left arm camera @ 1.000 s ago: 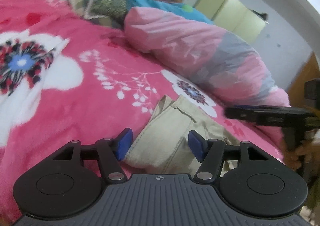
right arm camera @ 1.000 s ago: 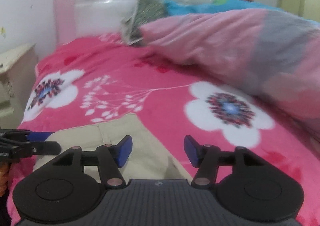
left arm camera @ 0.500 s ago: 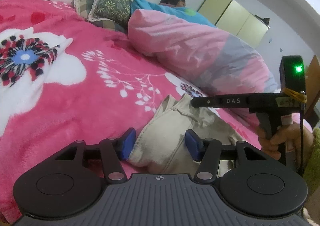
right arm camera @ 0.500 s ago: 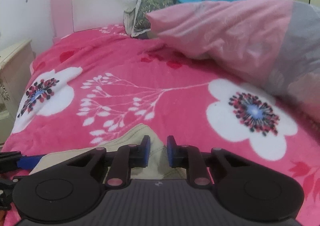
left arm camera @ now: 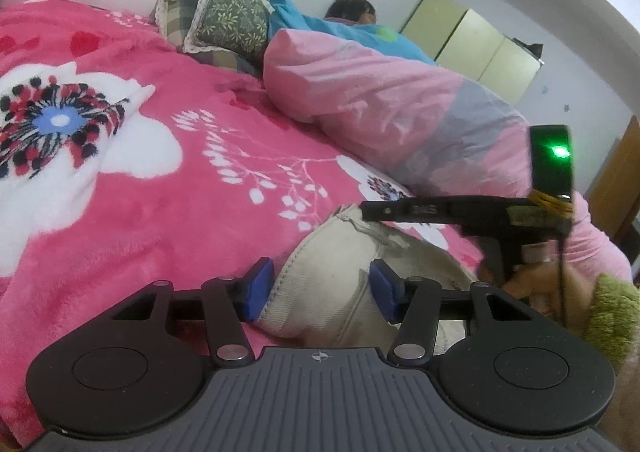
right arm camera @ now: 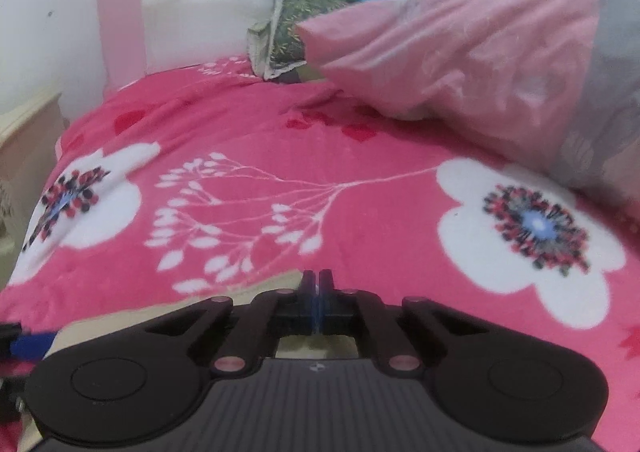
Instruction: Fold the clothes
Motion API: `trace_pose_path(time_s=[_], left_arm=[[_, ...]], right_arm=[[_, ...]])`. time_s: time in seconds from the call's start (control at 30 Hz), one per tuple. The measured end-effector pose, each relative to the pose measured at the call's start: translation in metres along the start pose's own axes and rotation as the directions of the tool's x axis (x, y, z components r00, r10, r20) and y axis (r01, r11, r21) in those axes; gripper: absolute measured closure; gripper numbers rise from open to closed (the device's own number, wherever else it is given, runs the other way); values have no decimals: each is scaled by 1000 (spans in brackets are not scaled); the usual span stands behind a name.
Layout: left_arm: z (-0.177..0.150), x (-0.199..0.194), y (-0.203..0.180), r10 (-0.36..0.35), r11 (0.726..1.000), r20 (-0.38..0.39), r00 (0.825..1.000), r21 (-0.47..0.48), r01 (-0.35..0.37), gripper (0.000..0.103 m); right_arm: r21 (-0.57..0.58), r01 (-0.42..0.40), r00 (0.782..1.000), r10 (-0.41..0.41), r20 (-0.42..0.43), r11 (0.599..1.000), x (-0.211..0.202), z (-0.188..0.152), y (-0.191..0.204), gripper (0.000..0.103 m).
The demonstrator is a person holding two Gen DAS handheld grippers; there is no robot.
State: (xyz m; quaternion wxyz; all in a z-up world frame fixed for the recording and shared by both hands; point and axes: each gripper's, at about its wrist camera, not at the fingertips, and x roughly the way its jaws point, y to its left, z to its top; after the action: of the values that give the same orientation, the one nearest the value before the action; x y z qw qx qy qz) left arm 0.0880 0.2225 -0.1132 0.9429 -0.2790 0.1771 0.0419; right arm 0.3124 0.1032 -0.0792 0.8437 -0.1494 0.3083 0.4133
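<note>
The beige trousers point(left arm camera: 340, 284) lie bunched on the pink blanket point(left arm camera: 160, 211), near the edge of the bed. The left gripper point(left arm camera: 320, 290) stands with its blue pads point(left arm camera: 258, 288) apart, and a fold of the trousers sits between them. The cloth touches the left pad, but the right pad seems free, so nothing is clamped there. The right gripper point(right arm camera: 318, 292) has just been closing and its fingers are now pressed together. From the left wrist view, its tip point(left arm camera: 366, 209) meets the far corner of the trousers, and the cloth rises a little there, so it seems pinched. A pink quilt point(left arm camera: 400, 111) lies beyond.
</note>
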Motion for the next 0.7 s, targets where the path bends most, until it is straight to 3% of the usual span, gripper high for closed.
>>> trace_pose_path(time_s=[0.07, 0.2, 0.33, 0.4, 0.47, 0.6, 0.7], left_arm=[[-1, 0, -2, 14, 1000, 4, 1000, 15, -14, 47], [-1, -4, -4, 28, 999, 27, 999, 33, -29, 44], [5, -18, -15, 71, 993, 93, 993, 85, -79, 44], [11, -26, -32, 91, 979, 150, 985, 168, -116, 44], [18, -27, -48, 61, 971, 162, 985, 219, -96, 44], [32, 2, -89, -32, 948, 29, 999, 318, 21, 44], [38, 36, -107, -51, 950, -78, 996, 303, 73, 44]], right_arm=[[-14, 39, 999, -39, -16, 999, 11, -1, 3, 103], [161, 36, 997, -46, 58, 986, -26, 16, -20, 101], [332, 45, 973, -117, 198, 942, -127, 10, -56, 97], [385, 71, 957, -171, 232, 920, -177, -5, -70, 84], [397, 144, 944, -247, 221, 907, -223, -33, -74, 73], [367, 264, 942, -321, 101, 892, -267, -86, -70, 71], [329, 325, 938, -347, 7, 886, -272, -120, -63, 70]])
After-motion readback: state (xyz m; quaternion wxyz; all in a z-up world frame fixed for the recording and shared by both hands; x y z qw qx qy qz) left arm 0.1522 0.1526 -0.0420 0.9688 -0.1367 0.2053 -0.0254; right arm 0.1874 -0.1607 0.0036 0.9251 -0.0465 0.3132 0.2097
